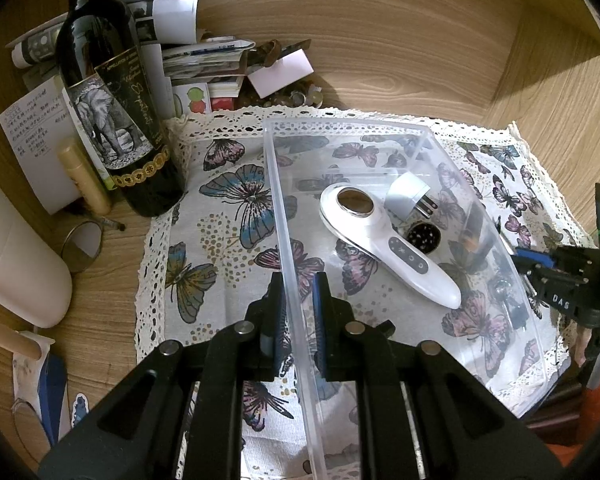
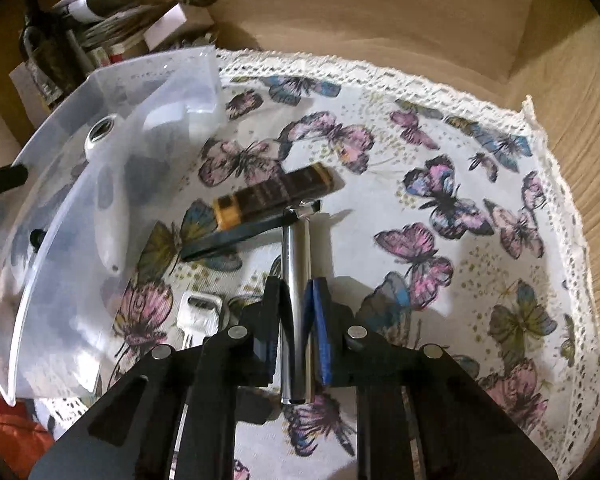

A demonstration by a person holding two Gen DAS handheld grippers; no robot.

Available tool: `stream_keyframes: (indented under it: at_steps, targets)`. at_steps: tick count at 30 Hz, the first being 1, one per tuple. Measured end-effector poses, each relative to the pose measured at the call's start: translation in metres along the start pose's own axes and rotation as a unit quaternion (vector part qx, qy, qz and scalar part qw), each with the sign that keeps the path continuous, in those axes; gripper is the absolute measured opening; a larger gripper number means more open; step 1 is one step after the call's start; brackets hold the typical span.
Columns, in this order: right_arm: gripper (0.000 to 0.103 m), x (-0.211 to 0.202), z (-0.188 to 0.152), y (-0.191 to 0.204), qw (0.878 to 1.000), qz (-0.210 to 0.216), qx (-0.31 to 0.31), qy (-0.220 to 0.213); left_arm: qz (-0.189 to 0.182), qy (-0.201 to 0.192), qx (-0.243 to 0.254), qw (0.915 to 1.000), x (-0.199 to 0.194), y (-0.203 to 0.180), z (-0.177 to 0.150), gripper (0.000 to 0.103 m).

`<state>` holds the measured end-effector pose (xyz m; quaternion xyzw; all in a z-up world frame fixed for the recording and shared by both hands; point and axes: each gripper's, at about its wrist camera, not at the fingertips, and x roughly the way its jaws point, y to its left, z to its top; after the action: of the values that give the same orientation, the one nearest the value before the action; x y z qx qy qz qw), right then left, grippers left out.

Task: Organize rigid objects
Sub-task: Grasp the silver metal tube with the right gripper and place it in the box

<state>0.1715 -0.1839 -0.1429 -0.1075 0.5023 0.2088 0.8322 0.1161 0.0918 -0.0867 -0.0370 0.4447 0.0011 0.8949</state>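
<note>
Our right gripper [image 2: 296,320] was clamped on the metal tube [image 2: 297,280], long axis along the fingers. The bin [image 2: 60,240] lay left of them; our left gripper [image 1: 298,312] pinched its wall.

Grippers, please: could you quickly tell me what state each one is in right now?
Left gripper: closed on the near wall of the clear plastic bin.
Right gripper: closed on the shiny metal cylinder, above the butterfly cloth.

You're facing a wood-grain worktop [image 1: 380,60] under warm light, wooden wall panels [image 2: 380,8] rising behind, butterfly-print lace cloth [image 2: 460,160] spread across.
</note>
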Motion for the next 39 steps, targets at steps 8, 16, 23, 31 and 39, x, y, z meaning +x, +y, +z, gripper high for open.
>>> stream_keyframes:
  at_steps: [8, 16, 23, 31, 39]
  targets:
    - [0.014, -0.038, 0.022, 0.003, 0.998, -0.001, 0.004, -0.063, 0.0, 0.0, 0.0, 1.0, 0.0, 0.0, -0.001, 0.013]
    - [0.014, -0.078, 0.049, 0.031, 0.988, 0.037, -0.024, -0.145, 0.0, 0.0, 0.0, 1.0, 0.0, 0.0, -0.001, 0.013]
    - [0.014, -0.086, 0.061, 0.065, 0.983, 0.078, -0.06, -0.157, 0.0, 0.0, 0.0, 1.0, 0.001, 0.0, -0.001, 0.013]
    - [0.014, -0.061, 0.064, 0.103, 0.981, 0.113, -0.102, -0.122, -0.001, 0.0, 0.0, 1.0, 0.001, 0.001, -0.001, 0.013]
    - [0.014, -0.032, 0.06, 0.127, 0.981, 0.128, -0.126, -0.07, -0.003, -0.001, -0.001, 1.0, 0.0, 0.002, -0.002, 0.013]
